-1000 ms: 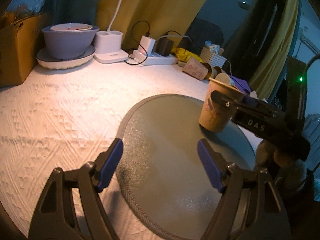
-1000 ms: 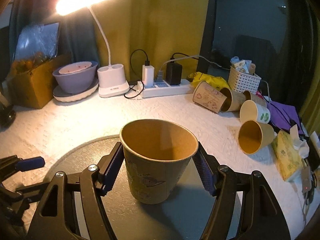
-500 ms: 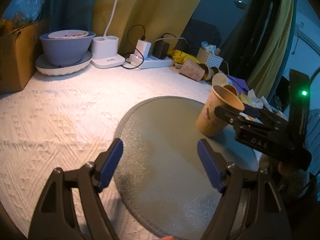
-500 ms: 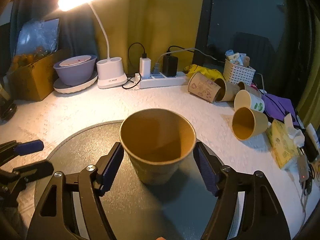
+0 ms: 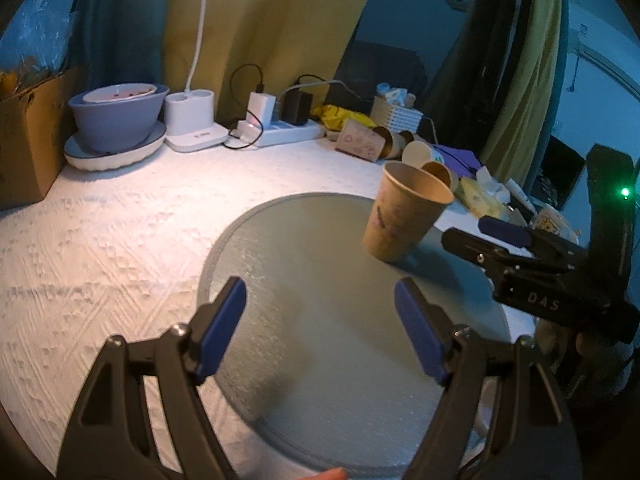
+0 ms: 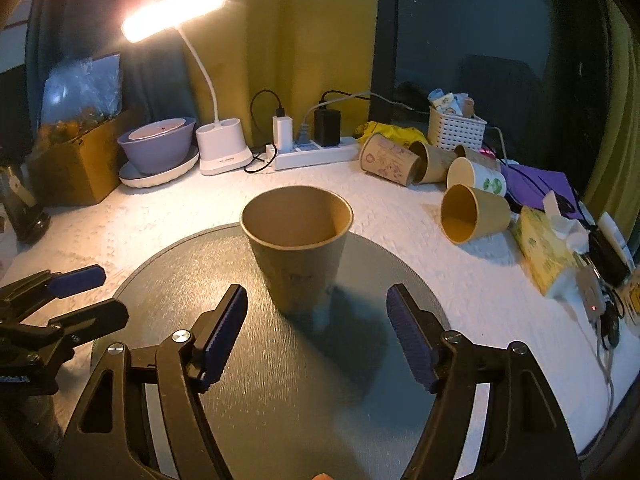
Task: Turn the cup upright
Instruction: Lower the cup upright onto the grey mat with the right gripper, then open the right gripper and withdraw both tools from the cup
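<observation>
A brown paper cup [image 6: 297, 246] stands upright, mouth up, on the round grey mat [image 6: 256, 380]. In the left wrist view the cup [image 5: 404, 216] is at the mat's [image 5: 320, 340] far right side. My right gripper [image 6: 318, 330] is open and empty, just short of the cup, apart from it. It also shows in the left wrist view [image 5: 492, 240], to the right of the cup. My left gripper [image 5: 320, 330] is open and empty over the near part of the mat, and shows at the left of the right wrist view [image 6: 76, 296].
Several paper cups [image 6: 474, 212] lie on their sides at the back right, by a white basket [image 6: 456, 132] and a tissue pack [image 6: 542, 254]. A power strip [image 6: 316, 154], a desk lamp [image 6: 224, 154], a purple bowl [image 6: 160, 148] and a cardboard box [image 6: 76, 164] line the back.
My right gripper has drawn back from the cup, which now stands free on the mat. My left gripper has pulled back and tilted up a little.
</observation>
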Demonstrator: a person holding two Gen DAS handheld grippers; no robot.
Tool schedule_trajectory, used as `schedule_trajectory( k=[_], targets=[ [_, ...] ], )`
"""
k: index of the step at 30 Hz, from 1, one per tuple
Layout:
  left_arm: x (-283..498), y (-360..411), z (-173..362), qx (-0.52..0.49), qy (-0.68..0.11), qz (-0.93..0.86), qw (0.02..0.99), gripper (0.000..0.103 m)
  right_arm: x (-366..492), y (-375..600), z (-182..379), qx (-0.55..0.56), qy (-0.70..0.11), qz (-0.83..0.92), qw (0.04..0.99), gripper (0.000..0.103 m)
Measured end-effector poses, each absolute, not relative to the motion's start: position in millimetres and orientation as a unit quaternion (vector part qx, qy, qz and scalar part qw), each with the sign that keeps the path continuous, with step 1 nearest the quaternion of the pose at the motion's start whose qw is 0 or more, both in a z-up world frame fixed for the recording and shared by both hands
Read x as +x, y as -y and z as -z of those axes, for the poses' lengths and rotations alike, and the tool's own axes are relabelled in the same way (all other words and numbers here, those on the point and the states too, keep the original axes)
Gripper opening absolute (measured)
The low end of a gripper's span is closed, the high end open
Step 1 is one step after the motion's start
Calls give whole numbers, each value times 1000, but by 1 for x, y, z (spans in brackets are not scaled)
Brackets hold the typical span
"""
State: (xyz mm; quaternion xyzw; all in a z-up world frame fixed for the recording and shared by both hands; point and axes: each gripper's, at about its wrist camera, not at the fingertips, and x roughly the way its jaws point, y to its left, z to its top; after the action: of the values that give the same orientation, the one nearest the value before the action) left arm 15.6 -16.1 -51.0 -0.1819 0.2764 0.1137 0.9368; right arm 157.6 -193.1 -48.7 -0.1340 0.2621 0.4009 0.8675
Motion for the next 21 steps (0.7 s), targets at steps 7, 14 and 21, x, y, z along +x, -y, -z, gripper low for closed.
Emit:
schedule_trajectory(
  k=[7, 14, 21],
  targets=[
    [14, 38, 50, -175, -281, -94, 939, 78, 149, 220, 44, -121, -261, -393, 874, 75],
    [9, 60, 38, -161, -272, -75, 946, 86, 135, 249, 39, -107, -258, -383, 881, 75],
    [3, 79, 20, -143, -260, -66, 953, 86, 119, 271, 25, -98, -249, -373, 888, 75]
  ],
)
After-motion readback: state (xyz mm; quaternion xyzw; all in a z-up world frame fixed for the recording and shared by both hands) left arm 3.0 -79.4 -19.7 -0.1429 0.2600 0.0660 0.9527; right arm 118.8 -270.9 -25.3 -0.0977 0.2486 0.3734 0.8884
